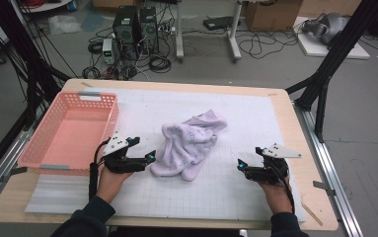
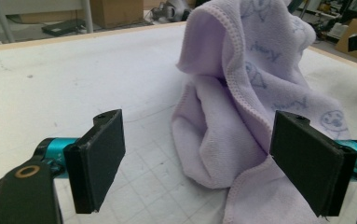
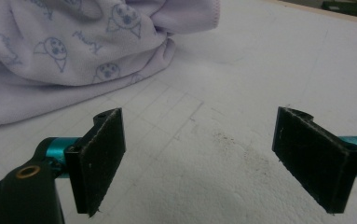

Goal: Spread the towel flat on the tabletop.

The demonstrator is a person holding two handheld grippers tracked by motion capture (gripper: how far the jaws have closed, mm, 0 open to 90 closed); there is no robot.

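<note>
Nothing is gripped yet. At lower centre of the high view, the left gripper (image 1: 144,152) hangs with jaws spread at the edge of the crumpled lilac towel (image 1: 189,143); the right gripper (image 1: 249,159), also spread wide, waits apart. Folding or binning into the pink basket (image 1: 105,101), upper left, seems wholly ahead.

A: The crumpled lilac terry towel with printed cat faces (image 2: 241,93) runs off the top and bottom edges of the left gripper view, and its lower right fold is hidden behind that gripper's right jaw.

B: In the right gripper view the towel (image 3: 73,51) is cut by the top and left edges. Its blue lettering is too blurred to read.

A: From above, the towel's inner folds are tucked out of sight. The pink slotted plastic basket (image 1: 68,131) has its near right corner covered by the left black two-jaw gripper (image 1: 144,148).

B: Both forearms leave the bottom edge.
</note>
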